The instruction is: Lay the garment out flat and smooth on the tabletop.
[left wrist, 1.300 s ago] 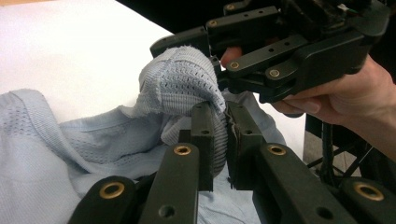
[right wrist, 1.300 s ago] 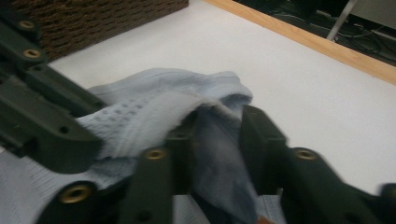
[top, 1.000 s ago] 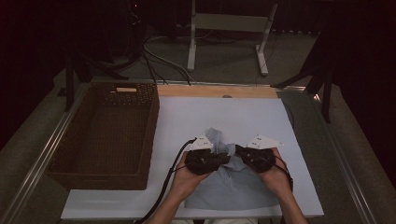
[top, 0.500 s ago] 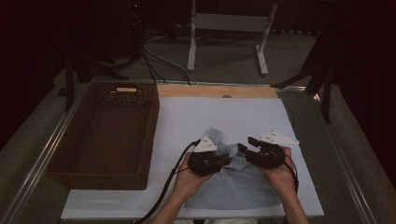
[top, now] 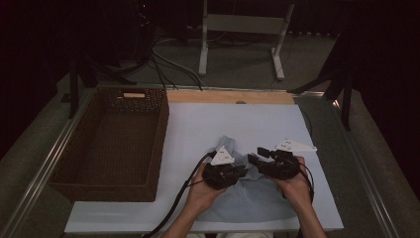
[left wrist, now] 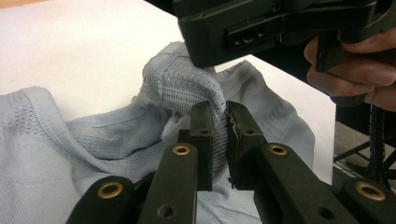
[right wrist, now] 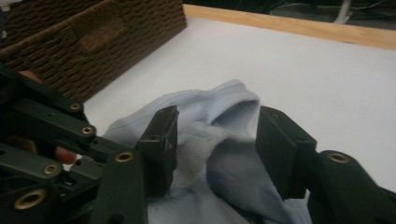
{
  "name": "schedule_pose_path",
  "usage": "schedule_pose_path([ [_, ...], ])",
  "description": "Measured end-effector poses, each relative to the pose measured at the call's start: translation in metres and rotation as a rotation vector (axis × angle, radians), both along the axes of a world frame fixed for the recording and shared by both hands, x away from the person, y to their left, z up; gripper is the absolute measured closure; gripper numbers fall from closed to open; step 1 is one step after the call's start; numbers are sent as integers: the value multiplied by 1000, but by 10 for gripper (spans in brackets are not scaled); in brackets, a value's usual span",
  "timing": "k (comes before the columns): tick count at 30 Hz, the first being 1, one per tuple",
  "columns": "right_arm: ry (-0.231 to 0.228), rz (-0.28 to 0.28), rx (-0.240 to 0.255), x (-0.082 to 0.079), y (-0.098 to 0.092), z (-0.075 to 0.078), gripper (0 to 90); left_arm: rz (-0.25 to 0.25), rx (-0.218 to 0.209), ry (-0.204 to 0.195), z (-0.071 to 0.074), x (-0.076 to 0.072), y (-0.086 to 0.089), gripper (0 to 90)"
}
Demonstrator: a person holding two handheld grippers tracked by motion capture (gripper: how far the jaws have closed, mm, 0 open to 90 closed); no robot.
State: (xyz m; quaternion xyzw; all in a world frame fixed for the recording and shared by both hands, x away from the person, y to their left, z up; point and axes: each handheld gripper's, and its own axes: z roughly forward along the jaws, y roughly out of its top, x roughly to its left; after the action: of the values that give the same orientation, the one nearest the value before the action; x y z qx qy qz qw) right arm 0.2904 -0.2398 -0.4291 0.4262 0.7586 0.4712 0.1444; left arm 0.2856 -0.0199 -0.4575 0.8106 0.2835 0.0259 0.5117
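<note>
A light blue knit garment (top: 247, 201) lies crumpled on the white tabletop (top: 223, 124) near the front edge. My left gripper (top: 242, 170) is shut on a raised fold of it; in the left gripper view the jaws (left wrist: 219, 109) pinch the mesh cloth (left wrist: 70, 154) tightly. My right gripper (top: 253, 157) faces it from the right, close by. Its jaws (right wrist: 217, 121) have just been opening and now stand apart. A ridge of the garment (right wrist: 224, 107) lies between them, and the pads do not press on it.
A dark wicker basket (top: 159, 144) with nothing in it stands at the left of the table, and its wall (right wrist: 93, 37) is close to the garment. A wooden strip (top: 228, 96) runs along the table's far edge. Cables trail from both grippers toward the front.
The right gripper's jaws have opened and let go of the cloth, and that hand has shifted slightly to the right. The left gripper keeps its hold on the fold.
</note>
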Motion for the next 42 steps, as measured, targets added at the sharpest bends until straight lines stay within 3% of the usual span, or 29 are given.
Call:
schedule_pose_path([
  [2,6,3,-5,0,1,-1,517,2,-1,-2,0,0,0,838],
  [3,26,13,-9,2,2,-2,611,6,-2,-5,0,-1,0,838],
  [5,45,32,2,3,3,-4,707,4,-2,-5,0,0,0,836],
  [9,30,41,-17,1,5,-3,880,3,-3,-4,0,-1,0,822],
  [16,5,20,-33,0,4,0,897,1,-10,4,-1,0,0,804],
  [20,-20,-15,-47,0,3,2,899,29,-29,21,-1,0,2,579],
  [21,-40,-40,-45,0,0,4,899,57,-41,28,-3,-2,6,527],
  [23,-53,-63,-41,1,-4,7,899,72,-44,29,-5,-3,11,504],
  [34,-91,-183,-47,8,-30,19,899,204,49,29,-18,-10,38,427],
  [42,-95,-236,-60,12,-42,20,899,266,76,49,-24,-15,57,425],
])
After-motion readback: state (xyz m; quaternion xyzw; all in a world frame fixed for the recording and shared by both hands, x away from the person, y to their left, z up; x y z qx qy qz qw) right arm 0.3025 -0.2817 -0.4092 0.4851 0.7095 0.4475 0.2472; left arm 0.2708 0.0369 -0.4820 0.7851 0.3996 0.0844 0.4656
